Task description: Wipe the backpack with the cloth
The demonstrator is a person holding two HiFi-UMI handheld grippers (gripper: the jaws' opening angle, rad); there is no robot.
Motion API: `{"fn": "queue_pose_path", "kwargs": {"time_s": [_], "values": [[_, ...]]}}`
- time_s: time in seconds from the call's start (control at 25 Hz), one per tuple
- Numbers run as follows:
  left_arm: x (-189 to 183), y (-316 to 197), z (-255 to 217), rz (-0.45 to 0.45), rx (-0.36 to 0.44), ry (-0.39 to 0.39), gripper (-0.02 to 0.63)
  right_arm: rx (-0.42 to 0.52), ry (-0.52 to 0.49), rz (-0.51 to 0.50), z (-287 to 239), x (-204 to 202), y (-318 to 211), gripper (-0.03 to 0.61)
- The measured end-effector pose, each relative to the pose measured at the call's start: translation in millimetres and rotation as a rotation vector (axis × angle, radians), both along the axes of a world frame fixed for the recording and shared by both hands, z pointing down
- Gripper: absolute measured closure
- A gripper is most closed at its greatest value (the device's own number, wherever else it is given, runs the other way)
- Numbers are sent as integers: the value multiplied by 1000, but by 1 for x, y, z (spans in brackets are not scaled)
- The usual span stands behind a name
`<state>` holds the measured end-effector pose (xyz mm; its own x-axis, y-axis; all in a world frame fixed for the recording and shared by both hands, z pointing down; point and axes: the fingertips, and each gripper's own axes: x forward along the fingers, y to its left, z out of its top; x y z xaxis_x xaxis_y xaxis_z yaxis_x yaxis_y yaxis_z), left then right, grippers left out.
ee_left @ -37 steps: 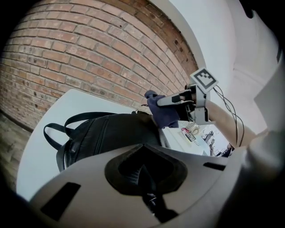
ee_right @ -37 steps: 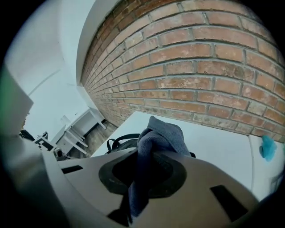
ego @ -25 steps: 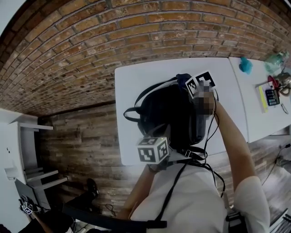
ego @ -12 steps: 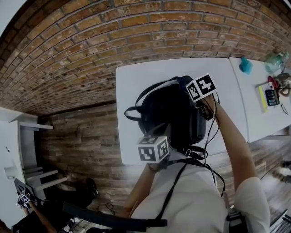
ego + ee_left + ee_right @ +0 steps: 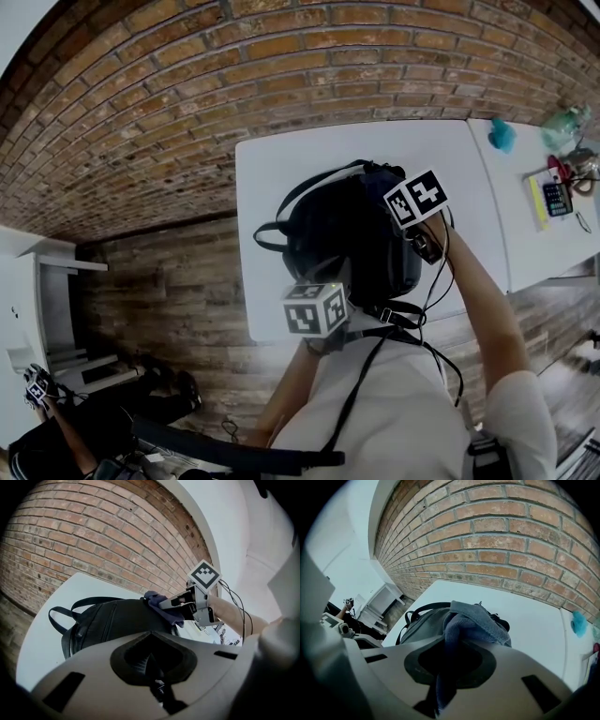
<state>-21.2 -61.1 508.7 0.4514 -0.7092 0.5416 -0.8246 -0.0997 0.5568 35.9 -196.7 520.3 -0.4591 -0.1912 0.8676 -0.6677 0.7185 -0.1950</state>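
Pressing cloth [image 5: 480, 616], clamped in right gripper [image 5: 451, 645], onto backpack [image 5: 333, 230] by table's [image 5: 281, 169] near edge; pinching backpack fabric tight in left gripper [image 5: 151, 665].

- a workroom or lab-like studio: bare brick wall [image 5: 234, 75], wood-plank floor [image 5: 159, 281]
- plain white surface [image 5: 281, 169]; a second surface [image 5: 525, 246] carries small gear [image 5: 560, 199]
- white shelf unit [image 5: 37, 300] in the corner

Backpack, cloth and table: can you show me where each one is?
backpack [image 5: 108, 620]: left gripper view, on its black front panel.
cloth [image 5: 478, 620]: right gripper view, on its bunched blue-grey fold.
table [image 5: 291, 150]: head view, on the bare white top beyond the backpack.
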Motion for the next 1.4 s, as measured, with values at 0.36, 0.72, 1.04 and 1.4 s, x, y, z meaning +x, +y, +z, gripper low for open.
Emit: {"fn": "queue_pose_path", "kwargs": {"time_s": [0.36, 0.72, 1.04, 1.4], "values": [[1, 2, 1, -2, -7, 5, 609, 2, -43, -22, -10, 4, 30, 540], [2, 4, 1, -1, -3, 5, 609, -32, -85, -73, -13, 3, 63, 540], [1, 6, 2, -6, -8, 6, 609, -88, -58, -138, 0, 7, 103, 540], [4, 8, 1, -2, -7, 5, 609, -121, -37, -188, 8, 11, 131, 540]]}}
